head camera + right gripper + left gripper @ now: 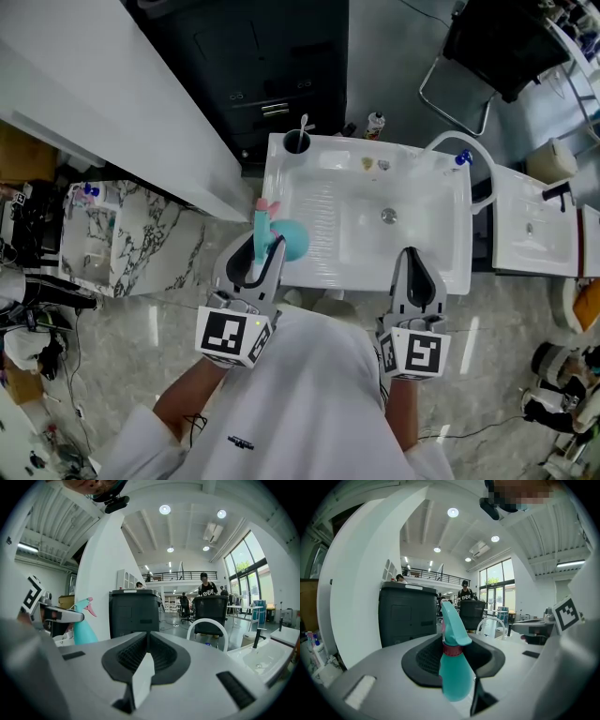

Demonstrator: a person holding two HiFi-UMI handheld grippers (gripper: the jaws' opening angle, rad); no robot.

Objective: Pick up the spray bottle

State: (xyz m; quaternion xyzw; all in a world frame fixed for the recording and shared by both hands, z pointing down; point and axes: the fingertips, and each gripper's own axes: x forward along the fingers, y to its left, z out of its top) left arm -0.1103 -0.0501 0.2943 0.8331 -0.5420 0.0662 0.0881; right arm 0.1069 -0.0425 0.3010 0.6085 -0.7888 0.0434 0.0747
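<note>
A: Head view: how far along?
B: The left hand-held gripper (262, 246) clamps the bottle (292, 240) over the sink's (461, 234) left rim. It looks picked up. The right hand-held gripper (412, 261) waits nearby.
A: Left gripper view?
B: The jaws pinch its body, but the base is hidden, so clearance is unsure.
A: Right gripper view?
B: Jaws together, empty.
</note>
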